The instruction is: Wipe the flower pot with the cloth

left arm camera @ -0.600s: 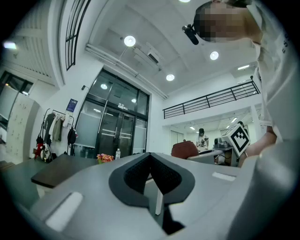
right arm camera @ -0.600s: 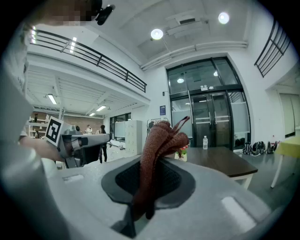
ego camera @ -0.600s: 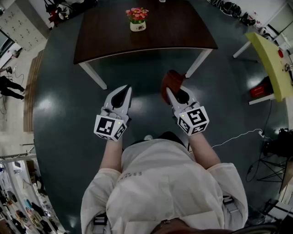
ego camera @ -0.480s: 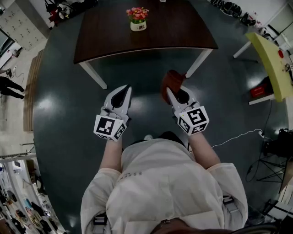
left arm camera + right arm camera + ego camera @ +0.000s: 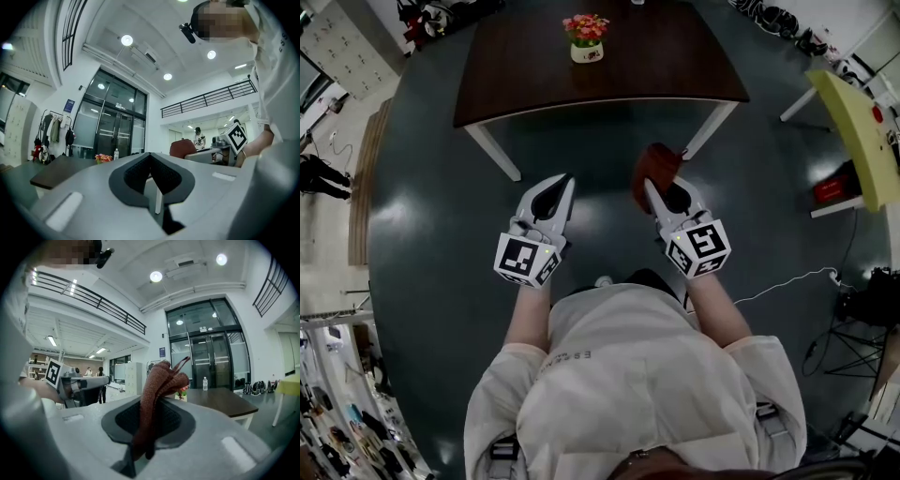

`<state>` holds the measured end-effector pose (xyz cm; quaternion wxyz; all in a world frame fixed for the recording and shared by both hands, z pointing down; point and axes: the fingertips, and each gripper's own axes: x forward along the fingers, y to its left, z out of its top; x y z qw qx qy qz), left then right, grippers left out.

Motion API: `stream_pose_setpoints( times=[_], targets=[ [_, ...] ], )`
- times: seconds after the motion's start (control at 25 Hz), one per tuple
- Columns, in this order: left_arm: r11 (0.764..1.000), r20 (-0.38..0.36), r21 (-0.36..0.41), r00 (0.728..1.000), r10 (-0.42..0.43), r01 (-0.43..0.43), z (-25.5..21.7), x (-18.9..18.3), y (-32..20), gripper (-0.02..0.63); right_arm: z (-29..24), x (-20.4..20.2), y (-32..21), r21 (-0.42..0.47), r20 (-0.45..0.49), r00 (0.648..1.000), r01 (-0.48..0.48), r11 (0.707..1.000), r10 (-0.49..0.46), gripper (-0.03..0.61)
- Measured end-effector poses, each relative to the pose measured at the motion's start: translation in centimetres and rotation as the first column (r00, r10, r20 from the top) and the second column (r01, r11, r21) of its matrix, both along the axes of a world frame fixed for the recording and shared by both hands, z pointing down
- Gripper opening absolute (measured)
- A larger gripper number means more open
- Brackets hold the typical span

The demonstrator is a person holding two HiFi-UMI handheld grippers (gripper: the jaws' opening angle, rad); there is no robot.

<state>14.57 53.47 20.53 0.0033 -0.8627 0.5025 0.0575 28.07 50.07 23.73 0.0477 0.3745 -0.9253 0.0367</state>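
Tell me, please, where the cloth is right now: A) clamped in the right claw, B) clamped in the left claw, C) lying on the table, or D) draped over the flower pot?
A: the cloth sticks up from between the right claw's shut jaws, while the left claw is shut on nothing and the flower pot stands uncovered on the table.

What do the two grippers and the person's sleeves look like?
Both the left gripper and the right gripper have pale grey, tapered shells with black padded insides. Each carries a white cube printed with black square markers. The person wears a cream top with wide sleeves ending near the elbow.
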Motion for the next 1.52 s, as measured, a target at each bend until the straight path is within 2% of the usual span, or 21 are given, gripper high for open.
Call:
stream_pose_setpoints(
  times=[0.24,0.56,0.92,1.2,1.4,1.52],
  targets=[
    [1.000,-0.005,-0.008,1.000,-0.007,0.007,-0.2,-0.1,0.3,0.017,-0.3,0.2,0.1,-0.020,0.030,1.000,-0.005,1.000,0.005,0.049],
    [0.999,-0.018,-0.028,0.999,-0.036,0.036,0.5,-1.6,0.3,0.017,0.1,-0.8,0.3,-0.026,0.007,1.000,0.019,0.999,-0.018,0.049],
    [0.999,-0.033,-0.042,0.999,-0.027,0.026,1.8,-2.5,-1.6,0.017,0.8,-2.2,-1.6,-0.039,0.015,0.995,0.095,0.995,-0.095,0.049],
    [0.995,-0.037,-0.057,0.996,-0.086,0.084,2.4,-5.5,-6.1,0.017,2.0,-4.3,-8.0,-0.064,0.022,0.993,0.114,0.991,-0.113,0.049],
    [0.989,-0.076,-0.077,0.989,-0.131,0.125,3.4,-8.2,-12.4,0.017,2.5,-6.4,-14.6,-0.068,0.025,0.990,0.142,0.988,-0.140,0.048],
    [0.989,-0.026,-0.082,0.991,-0.129,0.127,4.0,-9.1,-17.4,0.017,2.1,-7.1,-19.6,-0.091,0.067,0.989,0.137,0.986,-0.132,0.048]
  ],
)
